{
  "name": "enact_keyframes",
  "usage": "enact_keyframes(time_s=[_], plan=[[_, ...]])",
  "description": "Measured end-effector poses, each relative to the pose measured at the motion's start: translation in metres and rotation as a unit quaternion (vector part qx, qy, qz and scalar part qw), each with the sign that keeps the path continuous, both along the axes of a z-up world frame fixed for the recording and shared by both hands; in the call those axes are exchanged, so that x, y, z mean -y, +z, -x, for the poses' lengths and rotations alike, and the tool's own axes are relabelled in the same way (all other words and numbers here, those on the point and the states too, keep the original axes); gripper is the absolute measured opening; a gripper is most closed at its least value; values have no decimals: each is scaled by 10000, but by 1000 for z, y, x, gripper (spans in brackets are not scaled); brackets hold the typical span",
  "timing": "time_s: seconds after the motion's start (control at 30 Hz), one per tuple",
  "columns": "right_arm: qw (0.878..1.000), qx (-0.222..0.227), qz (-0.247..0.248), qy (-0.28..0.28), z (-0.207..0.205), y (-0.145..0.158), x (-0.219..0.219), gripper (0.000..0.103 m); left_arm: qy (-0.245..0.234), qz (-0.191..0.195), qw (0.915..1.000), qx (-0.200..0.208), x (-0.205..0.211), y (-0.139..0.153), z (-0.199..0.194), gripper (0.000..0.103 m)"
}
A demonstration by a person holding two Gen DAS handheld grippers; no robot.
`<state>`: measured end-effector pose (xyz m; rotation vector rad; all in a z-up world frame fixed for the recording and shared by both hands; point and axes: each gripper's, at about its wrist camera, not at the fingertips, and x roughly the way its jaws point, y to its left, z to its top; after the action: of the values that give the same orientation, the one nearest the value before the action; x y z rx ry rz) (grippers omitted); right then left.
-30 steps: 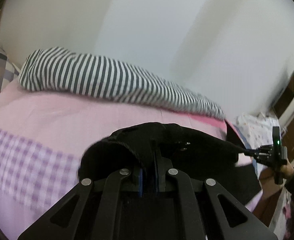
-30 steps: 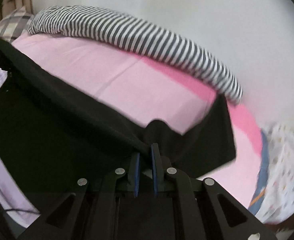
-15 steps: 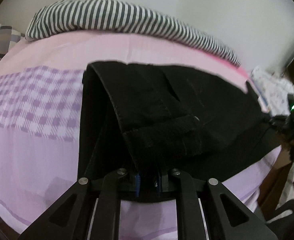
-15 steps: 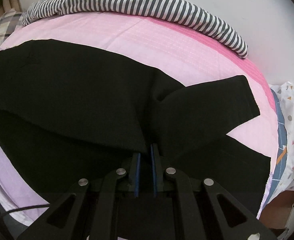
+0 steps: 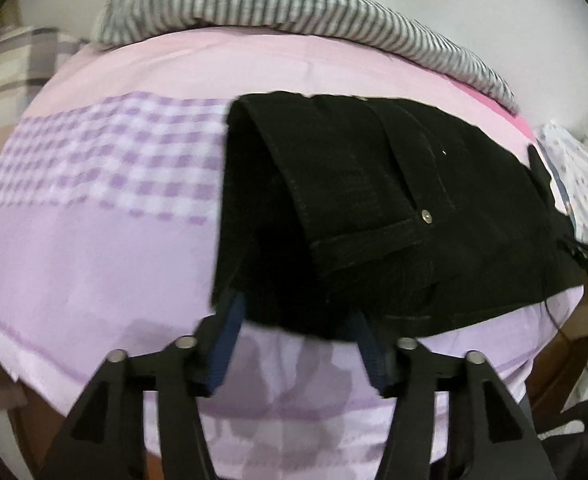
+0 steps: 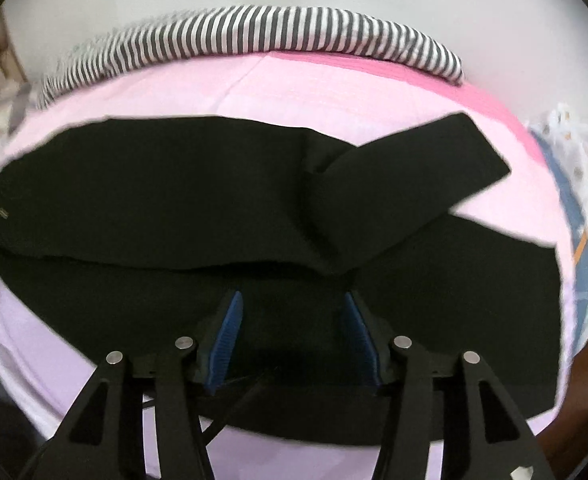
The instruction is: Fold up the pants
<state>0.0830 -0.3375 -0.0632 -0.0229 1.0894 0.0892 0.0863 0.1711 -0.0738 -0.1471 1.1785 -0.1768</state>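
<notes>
The black pants [image 5: 374, 208] lie on the pink and lilac bed sheet [image 5: 93, 248]. In the left wrist view the waistband end with a metal rivet [image 5: 426, 216] is doubled over. My left gripper [image 5: 296, 316] is open, its blue pads on either side of the near waistband edge. In the right wrist view the pants [image 6: 173, 200] lie folded lengthwise, with one leg end [image 6: 414, 176] angled up to the right. My right gripper [image 6: 294, 320] is open just above the near fabric edge.
A grey-and-white striped blanket [image 6: 273, 36] runs along the bed's far side by the white wall. A plaid pillow [image 5: 9, 64] is at the left. A patterned white cloth [image 6: 574, 168] lies off the bed's right end.
Both grippers have opened and let go of the pants. The pants went from held up in the air to lying on the bed, and both grippers have drawn back a little.
</notes>
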Motion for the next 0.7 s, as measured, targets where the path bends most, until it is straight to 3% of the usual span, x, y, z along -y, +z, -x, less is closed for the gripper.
enact_keyframes(time_s=[0.13, 0.23, 0.33, 0.43, 0.57, 0.7], plan=[[9949, 14, -963, -285, 15, 3, 11, 52, 528, 699, 9961, 71, -26, 11, 20, 57], [9869, 27, -1551, -455, 21, 3, 13, 52, 934, 1818, 9789, 21, -40, 13, 28, 57], [9782, -2, -1993, -584, 23, 0, 11, 52, 1182, 2576, 9588, -189, -39, 3, 30, 57], [9725, -42, -2242, -636, 23, -3, 6, 53, 1396, 2875, 9469, -354, -31, -9, 24, 56], [9745, 4, -2166, -581, 22, -3, -1, 53, 1678, 3318, 9268, -521, -28, -28, 21, 56], [9743, -23, -2193, -519, 23, -7, -4, 54, 1813, 3429, 9198, -590, -21, -39, 14, 56]])
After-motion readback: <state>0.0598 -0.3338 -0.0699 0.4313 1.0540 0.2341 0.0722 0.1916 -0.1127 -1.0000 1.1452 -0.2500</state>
